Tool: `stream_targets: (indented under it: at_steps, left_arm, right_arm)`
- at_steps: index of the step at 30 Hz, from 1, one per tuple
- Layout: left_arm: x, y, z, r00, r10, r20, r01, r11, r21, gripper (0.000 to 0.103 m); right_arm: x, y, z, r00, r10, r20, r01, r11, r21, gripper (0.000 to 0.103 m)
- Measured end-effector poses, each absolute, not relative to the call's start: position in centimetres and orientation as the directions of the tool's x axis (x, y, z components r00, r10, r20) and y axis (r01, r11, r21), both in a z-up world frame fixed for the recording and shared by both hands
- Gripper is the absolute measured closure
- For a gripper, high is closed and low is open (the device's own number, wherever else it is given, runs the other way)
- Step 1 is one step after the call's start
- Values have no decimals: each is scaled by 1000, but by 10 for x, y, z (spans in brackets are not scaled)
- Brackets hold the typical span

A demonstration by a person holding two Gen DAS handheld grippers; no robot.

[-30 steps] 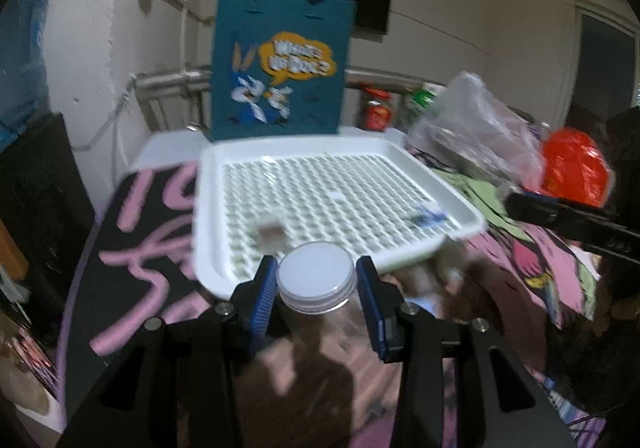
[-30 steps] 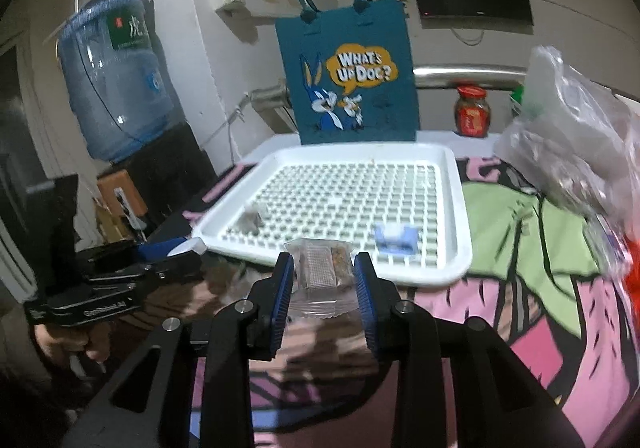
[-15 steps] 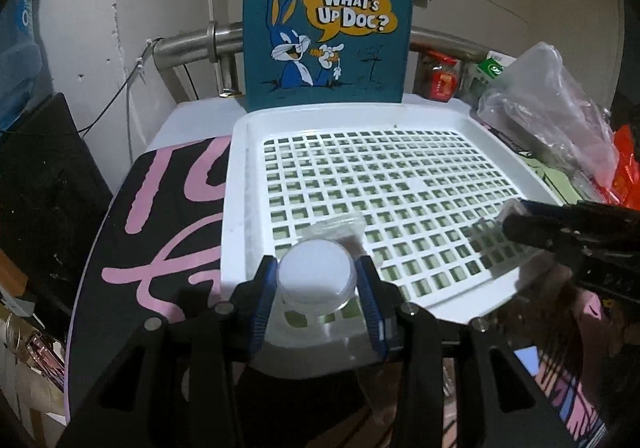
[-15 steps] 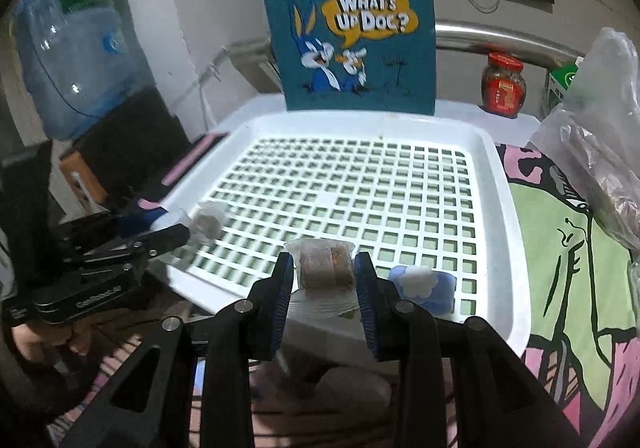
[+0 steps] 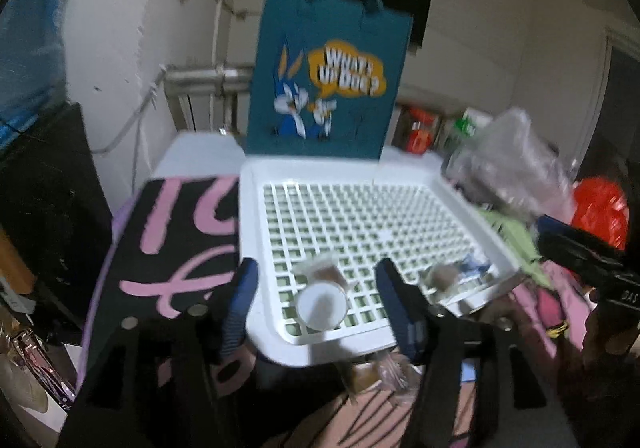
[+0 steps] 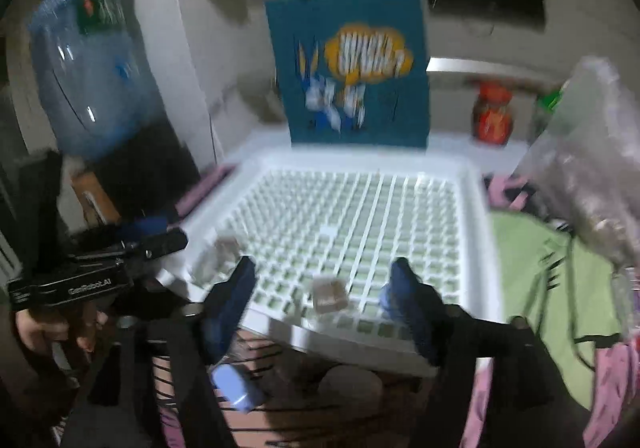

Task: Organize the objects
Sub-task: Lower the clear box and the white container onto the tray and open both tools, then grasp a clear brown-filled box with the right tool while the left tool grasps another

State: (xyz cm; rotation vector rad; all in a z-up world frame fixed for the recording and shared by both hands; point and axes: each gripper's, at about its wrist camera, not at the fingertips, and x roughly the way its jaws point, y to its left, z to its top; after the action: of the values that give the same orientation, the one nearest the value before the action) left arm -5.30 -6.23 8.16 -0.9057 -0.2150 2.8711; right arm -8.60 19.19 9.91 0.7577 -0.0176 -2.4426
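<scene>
While the left gripper (image 5: 316, 284) spreads its jaws apart, the white-lidded jar (image 5: 321, 306) stands free between them on the grid floor of the white tray (image 5: 256, 332), near the tray's front edge, with neither blue pad pressing on it. Just behind the jar lies a small clear-wrapped brown snack (image 5: 322, 272), and toward the tray's front right corner sit another wrapped snack (image 5: 442, 275) and a small blue-and-white packet (image 5: 474, 264), both blurred. Likewise the right gripper (image 6: 324, 284) is opening its jaws, and the wrapped brown snack (image 6: 329, 293) lies loose on the grid between them, clear of both pads. Under this gripper, in front of the tray, a pale blue object (image 6: 236, 388) rests on the patterned cloth (image 6: 560, 288). Behind the tray stands a teal cartoon tote bag (image 5: 328, 76). A red-lidded jar (image 6: 493, 116) sits at the back right, beside a crumpled clear plastic bag (image 6: 588, 152).
</scene>
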Motion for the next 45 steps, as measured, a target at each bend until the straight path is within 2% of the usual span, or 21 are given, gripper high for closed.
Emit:
stream_targets:
  at_steps: [1, 3, 6, 11, 15, 21, 25, 28, 30, 31, 32, 37, 38, 45]
  left_arm:
    - [-46, -65, 86, -819, 166, -550, -75, -980, -184, 35]
    - [-36, -66, 88, -820, 178, -544, -84, -978, -193, 33]
    - [-26, -58, 78, -794, 191, -577, -98, -977, -188, 32]
    - [-21, -41, 52, -730, 230, -644, -124, -971, -206, 31]
    - [-23, -30, 36, -698, 223, -681, -129, -974, -187, 31]
    - [-36, -29, 19, -673, 207, -710, -95, -976, -194, 32]
    - [-46, -28, 12, -649, 212, -731, -82, -974, -210, 34]
    - [-50, -28, 10, -638, 222, -737, -77, -971, -225, 49]
    - [-50, -24, 10, -635, 217, -741, -84, -973, -214, 61]
    - [-51, -24, 10, -630, 237, -740, -99, -969, -226, 70]
    - [-50, -24, 9, -626, 251, -739, -107, -966, -237, 74]
    - [-45, -23, 10, -626, 258, -736, -117, -964, -238, 77]
    - [-41, -23, 11, -627, 256, -735, -118, -965, -236, 77]
    - [-14, -22, 23, -682, 235, -693, -121, -970, -210, 77]
  right_arm:
    - [-76, 203, 106, -700, -526, -483, 512, -841, 175, 15]
    - [-64, 219, 112, -728, -517, -451, 494, -851, 179, 14]
    - [-54, 239, 108, -738, -495, -458, 457, -867, 201, 11]
    - [-51, 247, 78, -709, -414, -570, 401, -902, 157, 11]
    - [-48, 242, 53, -651, -402, -644, 411, -900, 146, 11]
    - [-54, 229, 27, -598, -368, -712, 418, -901, 114, 13]
    - [-63, 231, 20, -568, -364, -738, 401, -906, 138, 34]
    - [-65, 230, 19, -568, -359, -741, 398, -908, 134, 39]
    - [-69, 228, 18, -558, -359, -748, 396, -908, 141, 47]
    - [-72, 228, 15, -543, -362, -758, 392, -907, 153, 57]
    - [-73, 229, 14, -538, -359, -763, 386, -909, 156, 66]
    - [-68, 230, 17, -547, -381, -746, 396, -902, 170, 67]
    - [-66, 230, 18, -552, -386, -739, 398, -901, 174, 77]
    - [-45, 231, 28, -585, -409, -701, 418, -892, 172, 78]
